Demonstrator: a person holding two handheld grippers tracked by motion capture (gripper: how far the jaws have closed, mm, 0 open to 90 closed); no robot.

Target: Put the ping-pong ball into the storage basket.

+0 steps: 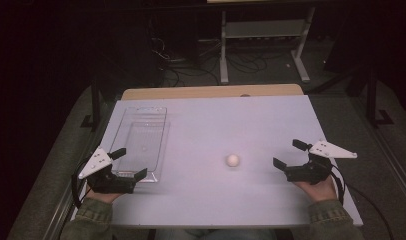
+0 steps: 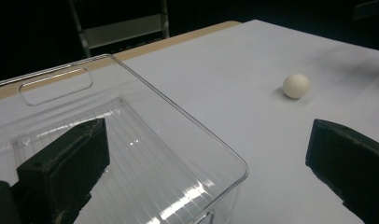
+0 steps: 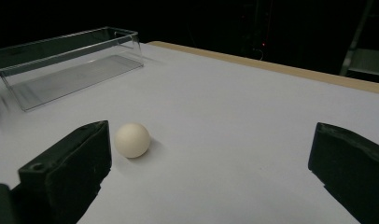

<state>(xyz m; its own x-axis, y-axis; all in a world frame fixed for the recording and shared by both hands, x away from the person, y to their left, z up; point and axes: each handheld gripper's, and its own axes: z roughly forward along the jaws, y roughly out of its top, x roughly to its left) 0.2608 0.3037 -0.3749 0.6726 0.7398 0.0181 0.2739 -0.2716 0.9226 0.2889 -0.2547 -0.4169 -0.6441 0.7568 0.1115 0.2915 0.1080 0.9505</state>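
White ball (image 1: 233,160) in plain sight; clear bin (image 1: 122,138) cut off behind left gripper (image 1: 129,164).

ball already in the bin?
No, the ball sits on the bare table, apart from the clear bin, which holds nothing.

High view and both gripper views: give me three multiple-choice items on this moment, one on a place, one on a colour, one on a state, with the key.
1. Where does the small white round ball lie?
A. in the bin
B. on the white tabletop
C. in a claw

2. What is the rectangular plastic bin like?
A. clear
B. red
C. black

3. How does the right claw stand?
A. shut on the ball
B. shut on nothing
C. open

Key: 1 B, the ball rests on bare table between bin and right claw. 2 A, the table shows through its walls. 3 C, its jaws stand wide apart, ball beyond them.
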